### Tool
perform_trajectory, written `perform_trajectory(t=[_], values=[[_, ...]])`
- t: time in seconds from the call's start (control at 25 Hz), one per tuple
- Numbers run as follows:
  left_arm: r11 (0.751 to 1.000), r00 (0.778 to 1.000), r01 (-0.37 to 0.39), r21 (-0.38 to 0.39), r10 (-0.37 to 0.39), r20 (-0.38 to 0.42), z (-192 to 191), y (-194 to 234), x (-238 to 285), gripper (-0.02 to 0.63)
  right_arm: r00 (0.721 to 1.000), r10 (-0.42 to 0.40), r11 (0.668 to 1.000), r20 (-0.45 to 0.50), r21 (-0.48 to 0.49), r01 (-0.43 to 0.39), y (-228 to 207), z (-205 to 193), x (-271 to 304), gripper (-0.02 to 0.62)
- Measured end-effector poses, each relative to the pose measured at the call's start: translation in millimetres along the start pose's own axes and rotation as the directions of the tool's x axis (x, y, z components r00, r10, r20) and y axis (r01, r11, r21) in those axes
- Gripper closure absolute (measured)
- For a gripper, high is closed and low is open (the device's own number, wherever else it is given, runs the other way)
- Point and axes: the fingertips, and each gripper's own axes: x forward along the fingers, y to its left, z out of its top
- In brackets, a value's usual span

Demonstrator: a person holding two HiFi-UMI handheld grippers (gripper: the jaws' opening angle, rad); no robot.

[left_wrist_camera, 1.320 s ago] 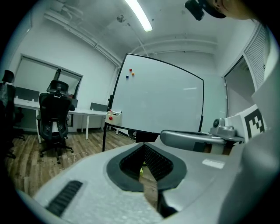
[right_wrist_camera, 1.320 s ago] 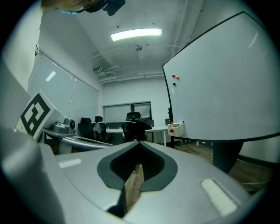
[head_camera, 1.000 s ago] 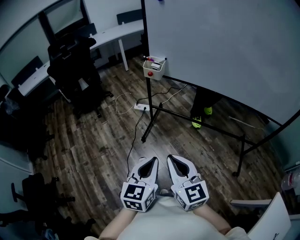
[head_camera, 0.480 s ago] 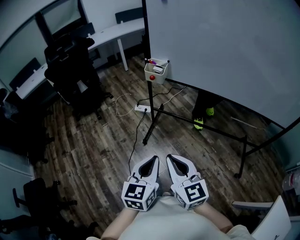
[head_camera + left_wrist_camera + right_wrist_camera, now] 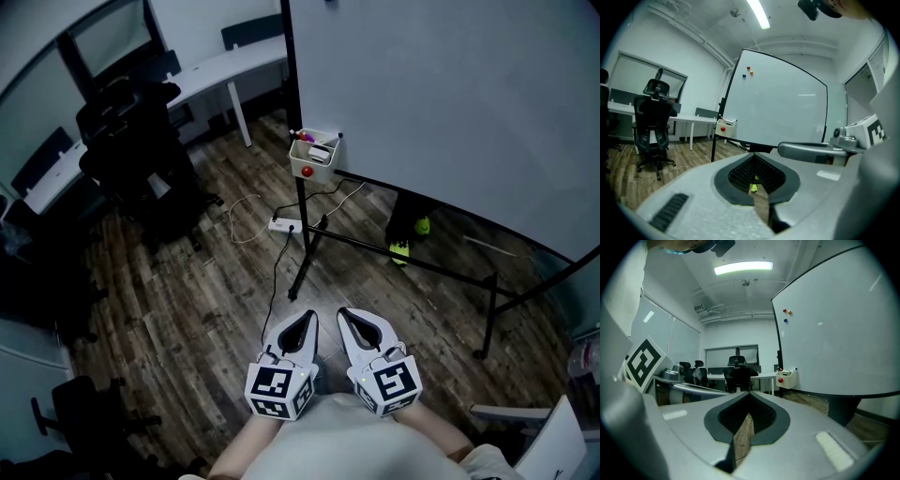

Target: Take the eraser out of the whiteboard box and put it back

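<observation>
The whiteboard box (image 5: 314, 157) is a small white tray with a red dot, fixed to the left post of the whiteboard (image 5: 450, 103). Markers and a pale block stick out of it; I cannot tell the eraser apart at this distance. The box also shows far off in the left gripper view (image 5: 725, 127) and the right gripper view (image 5: 786, 378). My left gripper (image 5: 298, 328) (image 5: 756, 155) and right gripper (image 5: 361, 326) (image 5: 749, 393) are held side by side close to my body, well short of the box. Both are shut with nothing between the pads.
The whiteboard's black stand legs (image 5: 394, 258) spread over the wood floor between me and the box. A power strip with cables (image 5: 281, 223) lies by the post. Yellow-green shoes (image 5: 401, 248) show behind the board. Black office chairs (image 5: 141, 150) and a white desk (image 5: 206, 75) stand at the left.
The whiteboard and its box have come closer and sit lower in the head view. Both grippers moved forward together, still shut and side by side.
</observation>
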Motion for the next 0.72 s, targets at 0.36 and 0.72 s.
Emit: perform_trajectory(t=[0.36,0.72], values=[[1.0,1.0,0.005,-0.025,-0.005,0.007,16,36,30,0.603,1.0,-0.01,1.0,-0.015,-0.016,0.01,-16,9,43,0.591],[0.999,1.0,0.027,-0.025,-0.027,0.009,40,74,57,0.603,1.0,-0.027,0.999,-0.002,-0.027,0.027,-26,28,94,0.591]])
